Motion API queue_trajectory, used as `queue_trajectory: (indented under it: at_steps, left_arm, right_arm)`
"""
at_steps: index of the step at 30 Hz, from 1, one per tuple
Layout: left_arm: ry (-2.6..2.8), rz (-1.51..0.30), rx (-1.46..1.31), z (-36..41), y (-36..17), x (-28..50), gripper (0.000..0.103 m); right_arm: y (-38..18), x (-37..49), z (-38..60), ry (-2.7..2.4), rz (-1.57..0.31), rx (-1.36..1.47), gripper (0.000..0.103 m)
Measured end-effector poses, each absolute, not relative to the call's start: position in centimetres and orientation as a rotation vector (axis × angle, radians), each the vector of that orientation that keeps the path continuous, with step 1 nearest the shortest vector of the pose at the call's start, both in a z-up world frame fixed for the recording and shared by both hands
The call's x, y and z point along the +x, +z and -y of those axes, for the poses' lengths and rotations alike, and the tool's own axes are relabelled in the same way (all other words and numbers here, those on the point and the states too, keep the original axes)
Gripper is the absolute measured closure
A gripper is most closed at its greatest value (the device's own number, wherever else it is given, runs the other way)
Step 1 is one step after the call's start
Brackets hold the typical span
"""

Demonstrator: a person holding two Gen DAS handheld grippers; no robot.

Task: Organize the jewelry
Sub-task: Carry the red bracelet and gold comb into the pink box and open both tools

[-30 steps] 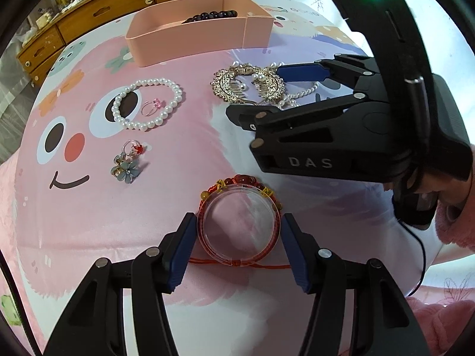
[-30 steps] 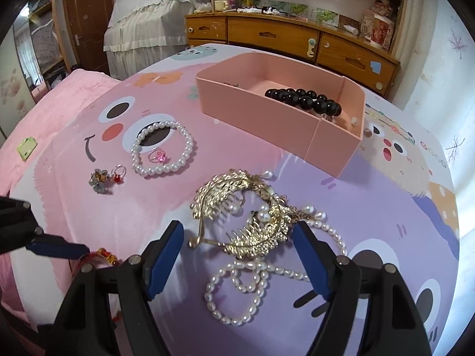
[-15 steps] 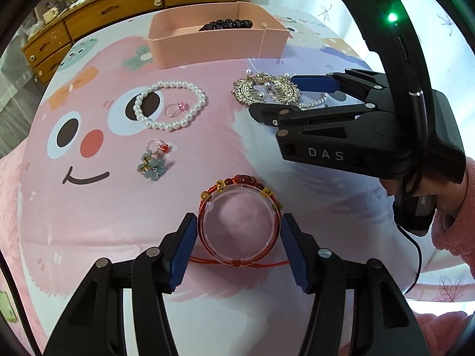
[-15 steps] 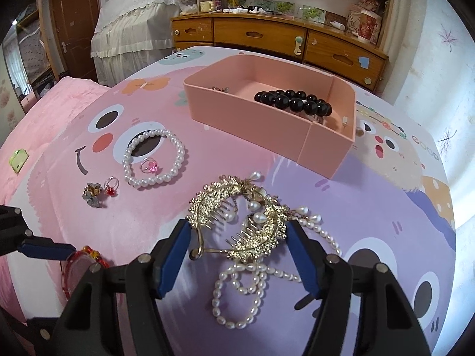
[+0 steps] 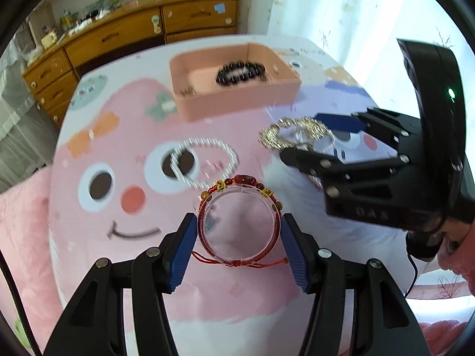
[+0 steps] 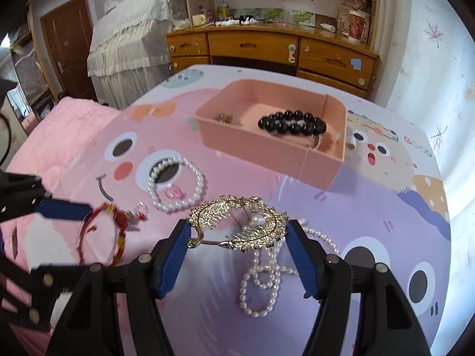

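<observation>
Cartoon bedspread; "DAS" on right gripper.

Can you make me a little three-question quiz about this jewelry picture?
1. True or false: the black bead bracelet lies inside the pink box.
2. Which piece sits between the fingers of the left gripper? A) white pearl bracelet B) red string bracelet C) a silver watch
3. Fill in: the right gripper clamps a gold ____ with a pearl strand hanging from it.

Key: 1 true. 2 B. 3 hair comb.
</observation>
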State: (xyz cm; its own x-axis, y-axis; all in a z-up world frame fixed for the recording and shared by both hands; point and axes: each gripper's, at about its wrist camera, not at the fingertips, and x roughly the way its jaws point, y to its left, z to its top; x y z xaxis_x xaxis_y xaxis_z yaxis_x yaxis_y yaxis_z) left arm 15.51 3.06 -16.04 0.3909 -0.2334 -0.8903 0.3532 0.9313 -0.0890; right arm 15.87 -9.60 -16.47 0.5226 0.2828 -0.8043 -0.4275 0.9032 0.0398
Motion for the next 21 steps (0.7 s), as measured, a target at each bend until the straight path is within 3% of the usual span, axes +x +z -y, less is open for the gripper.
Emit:
queue_trajectory:
  at_steps: [21]
  left_arm:
    - [-0.359,-0.944,0.173,-4.7,-9.5,23.9,0.047]
  right_arm:
    - [-8.7,18.5,9.7,0.364,-0.753,-0.173,0.037]
